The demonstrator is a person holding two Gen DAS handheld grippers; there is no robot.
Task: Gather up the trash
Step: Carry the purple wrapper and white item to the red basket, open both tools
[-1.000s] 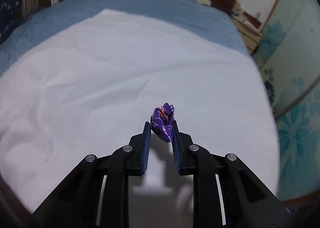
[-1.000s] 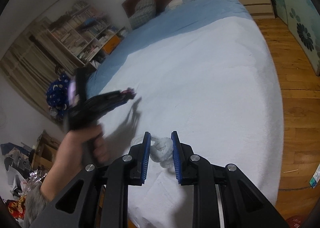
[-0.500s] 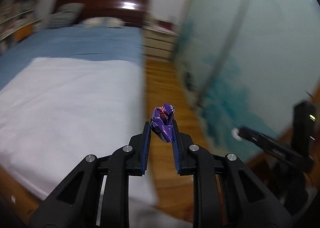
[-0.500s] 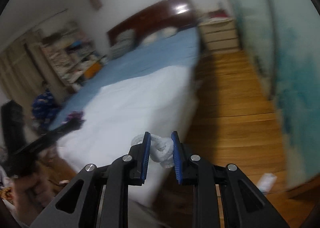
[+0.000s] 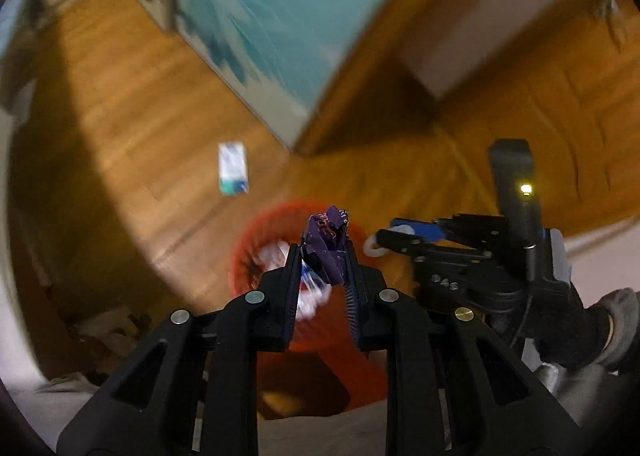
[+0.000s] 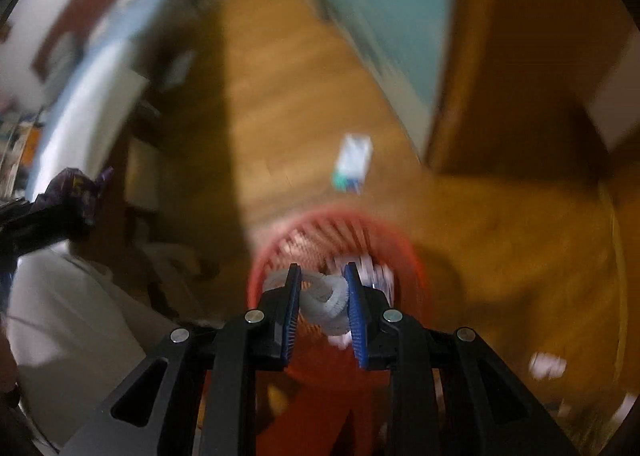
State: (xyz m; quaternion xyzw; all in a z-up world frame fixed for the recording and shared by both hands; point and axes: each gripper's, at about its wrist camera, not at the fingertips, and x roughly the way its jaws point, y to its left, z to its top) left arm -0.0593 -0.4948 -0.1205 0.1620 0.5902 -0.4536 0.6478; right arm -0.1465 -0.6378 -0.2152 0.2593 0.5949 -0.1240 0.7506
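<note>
My left gripper (image 5: 325, 252) is shut on a crumpled purple wrapper (image 5: 327, 244) and hangs above a red slatted waste basket (image 5: 256, 232) on the wooden floor. My right gripper (image 6: 321, 276) is shut on a white twisted scrap (image 6: 326, 296) over the same red basket (image 6: 404, 244), which holds white and blue litter. In the left wrist view the right gripper (image 5: 378, 242) shows to the right with the white scrap at its tips. In the right wrist view the purple wrapper (image 6: 76, 185) shows at the far left.
A small white and teal packet (image 5: 233, 168) lies on the wooden floor beyond the basket, also seen as the packet (image 6: 354, 163). A teal patterned wardrobe door (image 5: 272, 15) and a wooden door stand behind. The bed edge (image 6: 72, 103) lies left. White scraps (image 6: 546, 364) lie on the floor.
Both grippers swung away from the white bed sheet, over the wooden floor, and tipped downward above the red basket. Each kept its piece of trash in its grip.
</note>
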